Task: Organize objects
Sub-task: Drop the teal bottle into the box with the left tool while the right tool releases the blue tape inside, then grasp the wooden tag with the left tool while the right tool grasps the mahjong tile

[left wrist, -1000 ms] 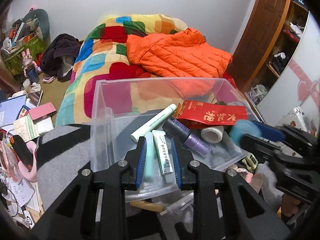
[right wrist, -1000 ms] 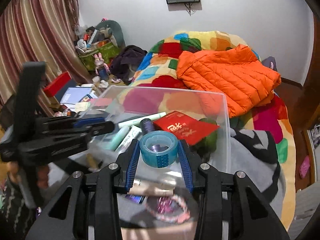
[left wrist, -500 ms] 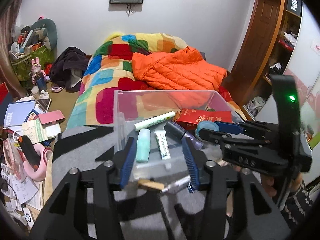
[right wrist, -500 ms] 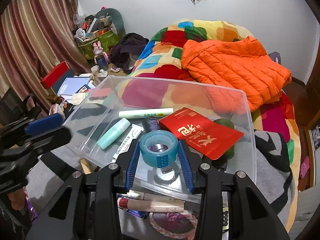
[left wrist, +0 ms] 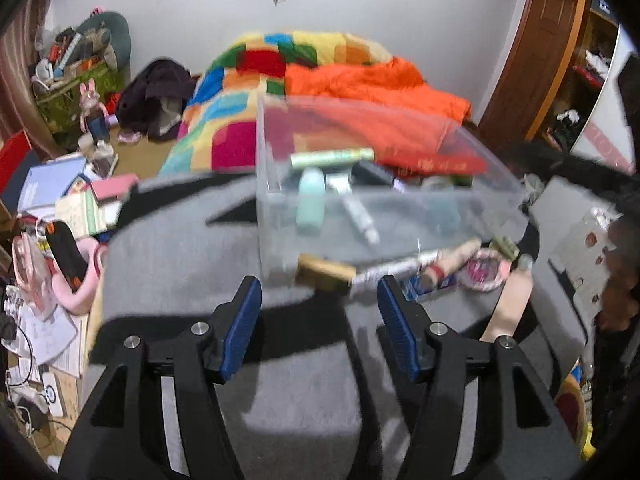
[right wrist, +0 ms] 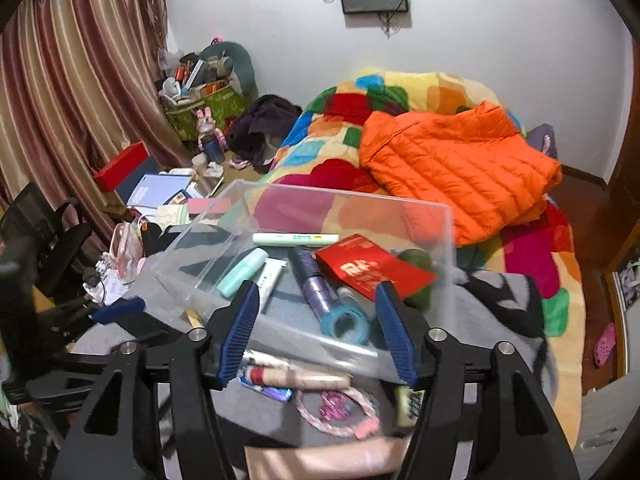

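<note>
Left wrist view, blurred: the left claw (left wrist: 319, 312) hangs above the grey blanket (left wrist: 192, 256), its jaws apart with nothing between them, having just been opening. Just beyond its tips a gold-capped tube (left wrist: 326, 271) lies on the blanket against the near wall of the clear box (left wrist: 400, 216), with a pink braided ring (left wrist: 486, 270) further right. Inside the box, from left to right, are a mint tube (left wrist: 311, 200), a white tube (left wrist: 356, 210) and a red envelope (left wrist: 444, 160) at the far right.

In the right wrist view, the left claw shows as a dark blurred shape at the left edge. The right claw (right wrist: 316, 322) is over the near edge of the clear box (right wrist: 448, 240), jaws apart and gripping nothing, having just been opening. The blue tape roll (right wrist: 346, 324) lies in the box between the blue pads (right wrist: 240, 330), free of both. Further into the box, left to right, lie the mint tube (right wrist: 242, 266), the white tube (right wrist: 270, 276), a purple bottle (right wrist: 312, 280) and the red envelope (right wrist: 374, 270), with a pale green pen (right wrist: 296, 239) along the far side. An orange jacket (right wrist: 456, 168) rests on the bed beyond.
</note>
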`<state>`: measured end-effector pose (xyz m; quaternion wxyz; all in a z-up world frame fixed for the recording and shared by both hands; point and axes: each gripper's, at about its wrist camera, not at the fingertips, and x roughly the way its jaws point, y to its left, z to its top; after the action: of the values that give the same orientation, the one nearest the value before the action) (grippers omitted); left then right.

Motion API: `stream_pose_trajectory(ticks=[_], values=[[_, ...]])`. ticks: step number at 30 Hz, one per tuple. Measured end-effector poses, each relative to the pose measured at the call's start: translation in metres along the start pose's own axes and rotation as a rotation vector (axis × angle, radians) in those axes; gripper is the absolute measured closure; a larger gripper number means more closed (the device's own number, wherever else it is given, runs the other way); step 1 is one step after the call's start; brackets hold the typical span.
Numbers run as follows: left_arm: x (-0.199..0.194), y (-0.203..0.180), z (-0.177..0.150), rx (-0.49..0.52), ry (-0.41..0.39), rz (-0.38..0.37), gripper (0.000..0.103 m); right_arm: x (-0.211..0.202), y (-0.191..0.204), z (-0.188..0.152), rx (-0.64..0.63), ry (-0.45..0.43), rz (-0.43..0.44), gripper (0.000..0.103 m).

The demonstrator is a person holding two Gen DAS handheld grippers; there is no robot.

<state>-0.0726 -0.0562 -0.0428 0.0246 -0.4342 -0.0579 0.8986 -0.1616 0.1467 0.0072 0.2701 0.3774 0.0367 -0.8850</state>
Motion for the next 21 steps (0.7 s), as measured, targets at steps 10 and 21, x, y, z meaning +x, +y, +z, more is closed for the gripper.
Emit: stream_pose_trajectory(ticks=[10,21], values=[[0.04,-0.018,-0.003,-0.004,0.081,0.099,0.043,-0.006,-0.045,-0.044,0.055,0.067,-0.088,0.04],[0.038,-0.017,-0.011,-0.077,0.055,0.151,0.063,0.036,-0.069,-0.077,0.121,0.172,-0.062,0.053]])
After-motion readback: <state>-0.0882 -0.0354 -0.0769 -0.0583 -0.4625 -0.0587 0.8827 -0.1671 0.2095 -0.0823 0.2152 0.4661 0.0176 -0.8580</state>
